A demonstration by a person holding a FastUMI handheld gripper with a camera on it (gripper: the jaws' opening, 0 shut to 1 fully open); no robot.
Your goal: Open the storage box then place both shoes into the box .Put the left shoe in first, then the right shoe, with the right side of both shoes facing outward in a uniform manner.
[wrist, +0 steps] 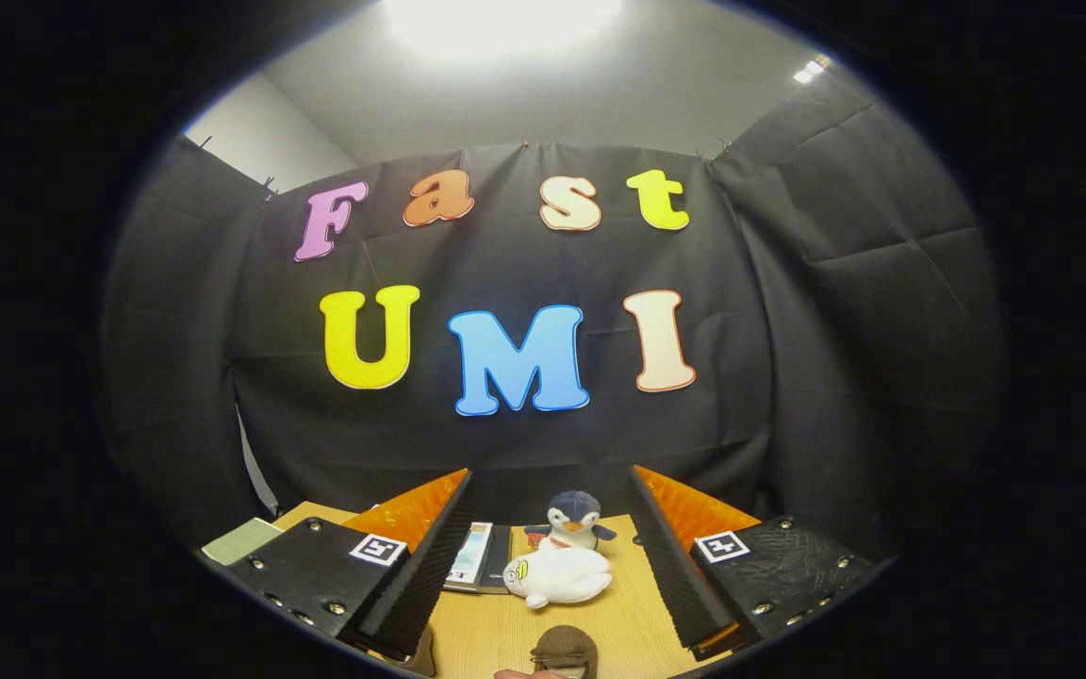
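Nearest, a brown plush toy sits on the desk between the wide-spread, empty fingers. At 12 o'clock ahead lies a white plush, then a penguin plush; booklets rest at 11 o'clock.

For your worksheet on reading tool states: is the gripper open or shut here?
Open. The gripper has its fingers spread wide apart, holding nothing; a white plush toy lies on the wooden table between them.

Gripper camera low over table; faces booth wall
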